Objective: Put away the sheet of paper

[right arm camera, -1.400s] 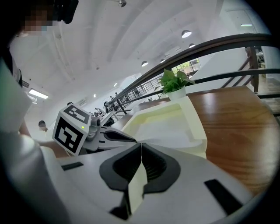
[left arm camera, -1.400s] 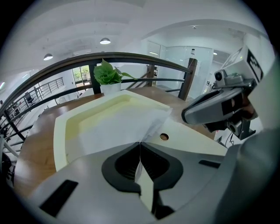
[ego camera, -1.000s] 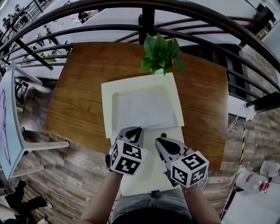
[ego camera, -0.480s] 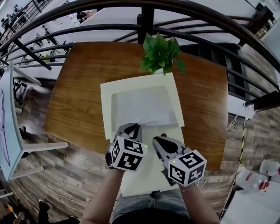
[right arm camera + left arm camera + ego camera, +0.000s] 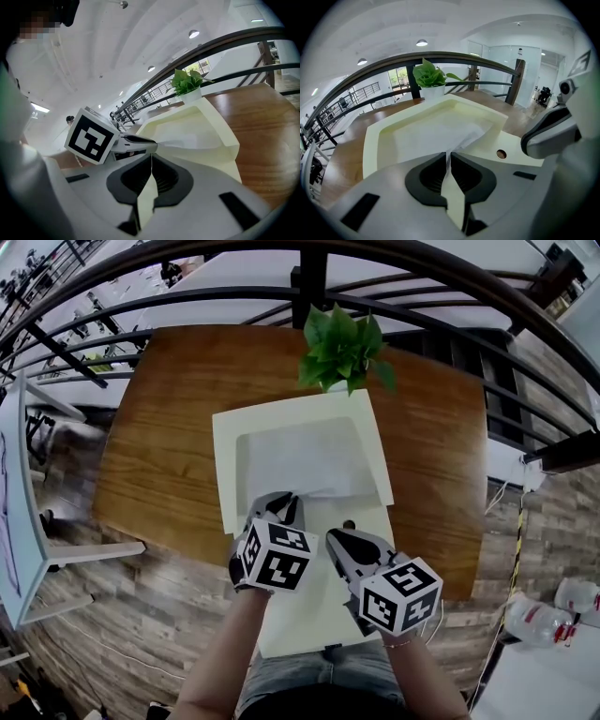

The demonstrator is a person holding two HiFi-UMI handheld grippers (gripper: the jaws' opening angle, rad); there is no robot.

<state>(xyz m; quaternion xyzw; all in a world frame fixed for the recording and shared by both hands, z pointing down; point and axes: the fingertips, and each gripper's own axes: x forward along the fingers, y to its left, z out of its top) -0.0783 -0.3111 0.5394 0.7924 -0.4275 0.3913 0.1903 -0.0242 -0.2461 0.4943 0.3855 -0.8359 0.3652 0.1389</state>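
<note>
- One sheet of paper point(image 5: 305, 460) is lying in the recess of one cream tray point(image 5: 225, 446), which is sitting on one wooden counter point(image 5: 159, 427).
- Two grippers are working at the tray's near end, each carrying one cube with black-and-white square markers.
- One potted plant point(image 5: 339, 348) is standing at the tray's far edge, and one round dark hole point(image 5: 349, 524) is showing in the tray's flat near part.
- In the head view the sheet is looking wider across than deep, so its long axis is appearing to run left to right, with its near edge rising to a peak at the left gripper point(image 5: 281, 501).
- The left gripper is pinching that near edge, its jaws pressed together on the paper.
- The right gripper point(image 5: 337, 538) is hovering over the flat near part beside the hole, its jaws closed with only a thin line between them.
- The sheet is looking thin, white and slightly creased; the tray is smooth, matte and rectangular with sloping walls.
- The counter is showing warm brown grain, and the tray's flat part is overhanging its near edge.
- A dark curved railing point(image 5: 309, 277) is running behind the counter.
</note>
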